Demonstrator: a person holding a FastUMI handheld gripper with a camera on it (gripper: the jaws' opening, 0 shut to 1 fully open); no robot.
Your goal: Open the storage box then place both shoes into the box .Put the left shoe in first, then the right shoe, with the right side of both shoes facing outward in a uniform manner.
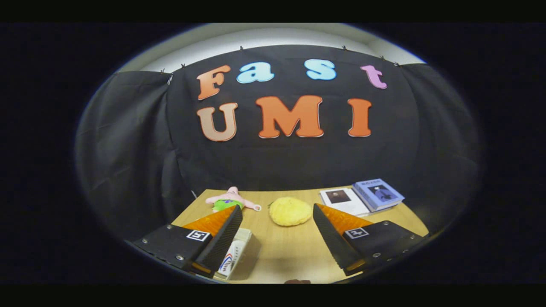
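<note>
While the gripper (277, 217) is held up over the table (290, 256), nothing is pinched between its fingers.

Gripper view: the jaws are spread wide and touch nothing; bare tabletop is seen between them. Just ahead, a yellow fuzzy lump (290, 211) is lying, maybe a slipper, though that can't be settled. A pink plush toy (230, 199) is seen beyond the left finger, two books (362, 197) beyond the right one, and a pale box with a printed label (239, 256) is tucked partly under the left finger. Whether that's the storage box, or open, can't be told. For a tidy job, the box and lid should probably be found and lined up squarely first, jaws kept wide.
</note>
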